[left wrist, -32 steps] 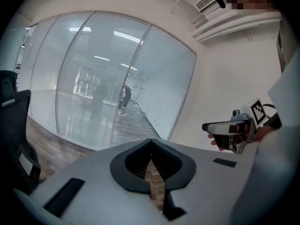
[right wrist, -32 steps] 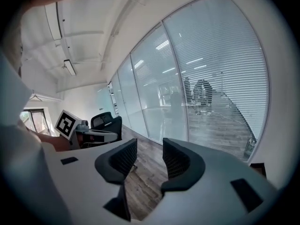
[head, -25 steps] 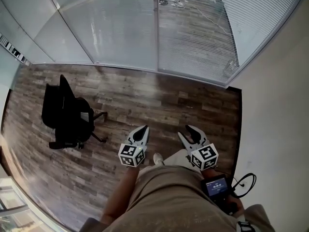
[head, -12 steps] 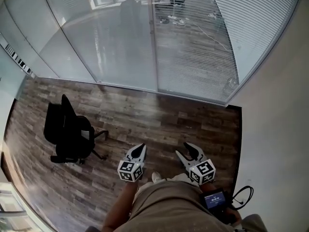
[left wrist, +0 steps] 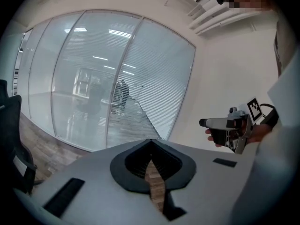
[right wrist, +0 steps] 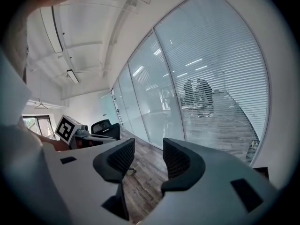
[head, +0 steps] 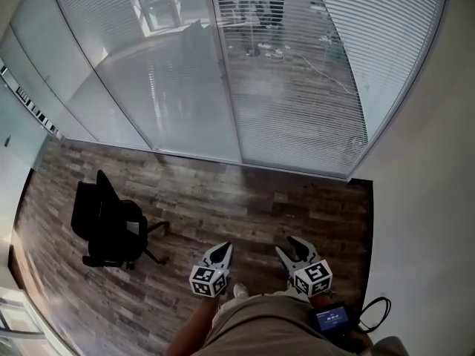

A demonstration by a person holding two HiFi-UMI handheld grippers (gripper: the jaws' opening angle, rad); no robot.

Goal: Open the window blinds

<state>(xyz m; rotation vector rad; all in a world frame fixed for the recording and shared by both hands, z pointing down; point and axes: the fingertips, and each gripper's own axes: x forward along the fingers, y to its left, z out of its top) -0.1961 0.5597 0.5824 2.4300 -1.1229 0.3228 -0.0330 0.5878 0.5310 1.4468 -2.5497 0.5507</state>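
Two grippers sit low in the head view, near 6 o'clock, above the wood floor. The left gripper has its jaws pressed together and holds nothing. The right gripper has its jaws apart, with only floor between them. The blinds hang over the glass wall from 12 to 1 o'clock, well apart from both. A black chair stands at 8 o'clock.

Left gripper closed, right gripper agape.
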